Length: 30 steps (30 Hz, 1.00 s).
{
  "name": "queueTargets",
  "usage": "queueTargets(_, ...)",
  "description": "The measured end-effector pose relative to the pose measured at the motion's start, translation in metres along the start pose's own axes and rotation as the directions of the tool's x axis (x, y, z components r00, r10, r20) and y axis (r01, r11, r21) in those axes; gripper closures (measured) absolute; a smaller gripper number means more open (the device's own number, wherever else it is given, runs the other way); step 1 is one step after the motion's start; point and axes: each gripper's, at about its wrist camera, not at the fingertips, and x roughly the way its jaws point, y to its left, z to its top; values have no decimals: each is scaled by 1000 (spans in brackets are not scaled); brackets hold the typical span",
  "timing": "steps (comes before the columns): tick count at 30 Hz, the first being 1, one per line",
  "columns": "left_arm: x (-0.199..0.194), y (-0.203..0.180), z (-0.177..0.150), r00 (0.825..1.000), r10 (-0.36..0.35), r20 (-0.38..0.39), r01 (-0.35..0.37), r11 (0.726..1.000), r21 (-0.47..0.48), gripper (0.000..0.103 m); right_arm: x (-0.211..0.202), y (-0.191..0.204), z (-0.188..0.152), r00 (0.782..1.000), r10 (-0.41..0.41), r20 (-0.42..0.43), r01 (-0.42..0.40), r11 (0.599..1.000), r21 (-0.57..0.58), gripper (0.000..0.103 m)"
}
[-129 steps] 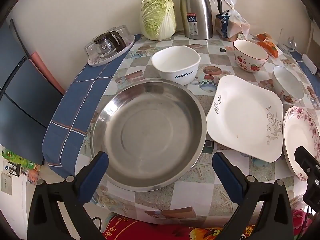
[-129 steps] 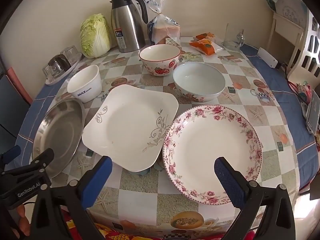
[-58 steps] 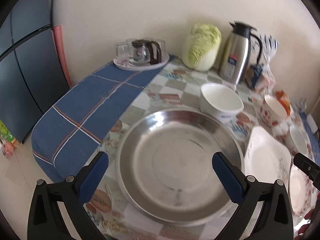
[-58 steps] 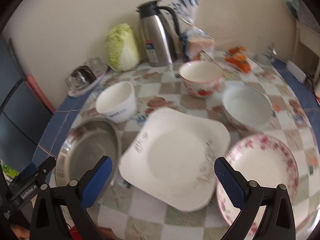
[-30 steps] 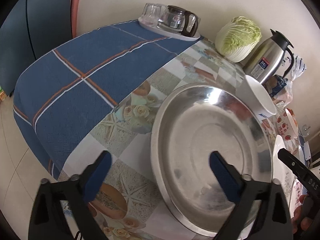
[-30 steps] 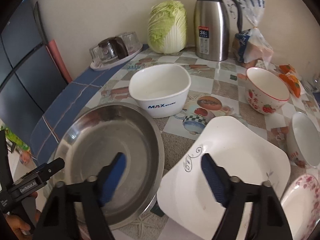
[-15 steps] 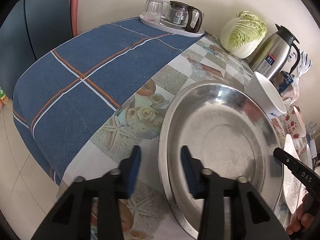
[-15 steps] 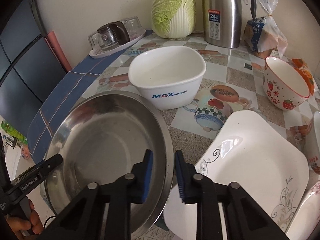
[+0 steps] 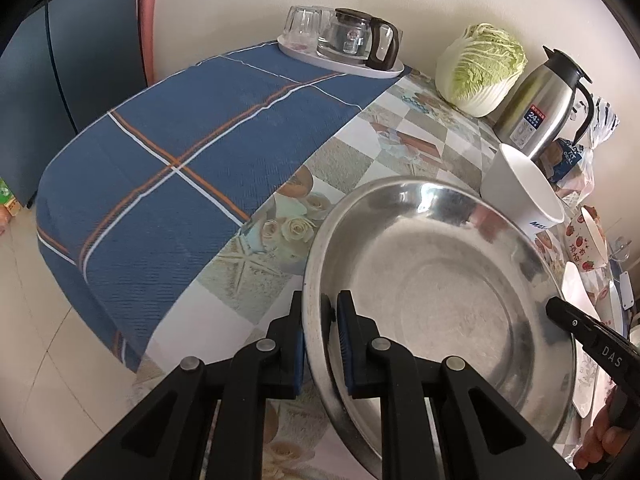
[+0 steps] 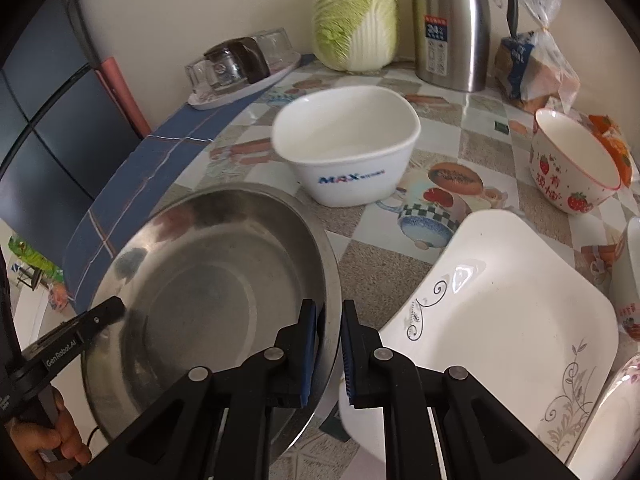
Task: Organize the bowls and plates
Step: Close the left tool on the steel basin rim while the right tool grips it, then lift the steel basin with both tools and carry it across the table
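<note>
Left wrist view: left gripper (image 9: 320,320) has just been closing, and its blue fingers (image 9: 345,344) now clamp the near-left rim of the stainless steel basin (image 9: 432,292), one finger outside the wall, one inside. The basin sits at the worktop's (image 9: 424,128) near edge, just right of the blue plaid cloth (image 9: 180,152) that hangs over the left edge. The right gripper's black tip (image 9: 576,326) lies on the basin's opposite rim, with a person's fingers (image 9: 600,440) on its handle at lower right. Behind the basin, almost touching it: white MAX bowl (image 9: 520,192). A strawberry bowl (image 9: 588,240) stands further right. Along the wall edge: tray with glass coffee pot (image 9: 360,40), napa cabbage (image 9: 480,68), steel thermos jug (image 9: 544,104).

Right wrist view: right gripper (image 10: 328,340) has also just been closing; its fingers (image 10: 310,344) now pinch the basin's (image 10: 208,288) right rim, one pad inside, one outside. White square plate (image 10: 500,312) lies right beside that rim; I can't tell if they touch. The left gripper (image 10: 100,316) sits on the basin's far-left rim, with a person's hand (image 10: 44,440) under it. MAX bowl (image 10: 348,148) stands behind the basin, strawberry bowl (image 10: 572,168) toward the right edge. A floral plate's rim (image 10: 624,392) shows at the lower right. Cabbage (image 10: 356,16), thermos (image 10: 452,20) and bagged bread (image 10: 532,72) line the far edge.
</note>
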Motion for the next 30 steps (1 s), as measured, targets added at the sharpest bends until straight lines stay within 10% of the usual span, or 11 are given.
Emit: queueTargets(30,-107,-106,32,990,-26,141,1,984,176,87,-134,-63,-9,956,26,293,-77,984,163,89)
